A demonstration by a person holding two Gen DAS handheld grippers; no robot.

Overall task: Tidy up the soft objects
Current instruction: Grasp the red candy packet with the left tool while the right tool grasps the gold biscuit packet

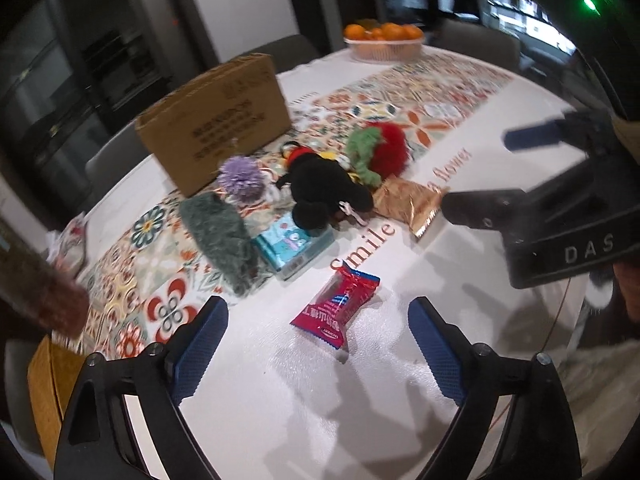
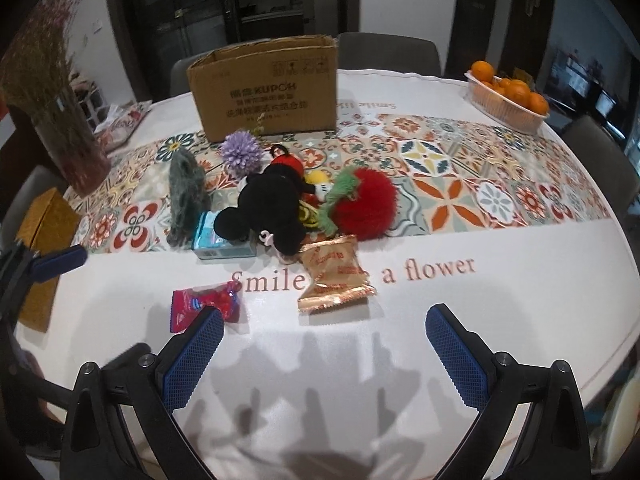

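Both grippers spread, empty. Red packet (image 1: 335, 309) lies flat nr tablecloth (image 1: 280, 400) front edge, just ahead of left gripper (image 1: 316, 344), long axis diagonal; right gripper (image 2: 324, 352) is farther off

Table (image 2: 480, 312) in front of me: white cloth printed "Smile ... a flower", with a patterned tile strip across it. On the strip: open cardboard box (image 2: 266, 86), purple pompom (image 2: 242, 152), grey-green fuzzy piece (image 2: 186, 196), black plush (image 2: 268, 204) lying partly on a teal packet (image 2: 222, 246), red-and-green pompom (image 2: 360, 202). On the white part: gold snack wrapper (image 2: 334, 274) and red snack wrapper (image 2: 208, 306) nearest me, orange basket (image 2: 508, 98) at far right, vase of dried flowers (image 2: 60, 132) and yellow box (image 2: 42, 248) at left.
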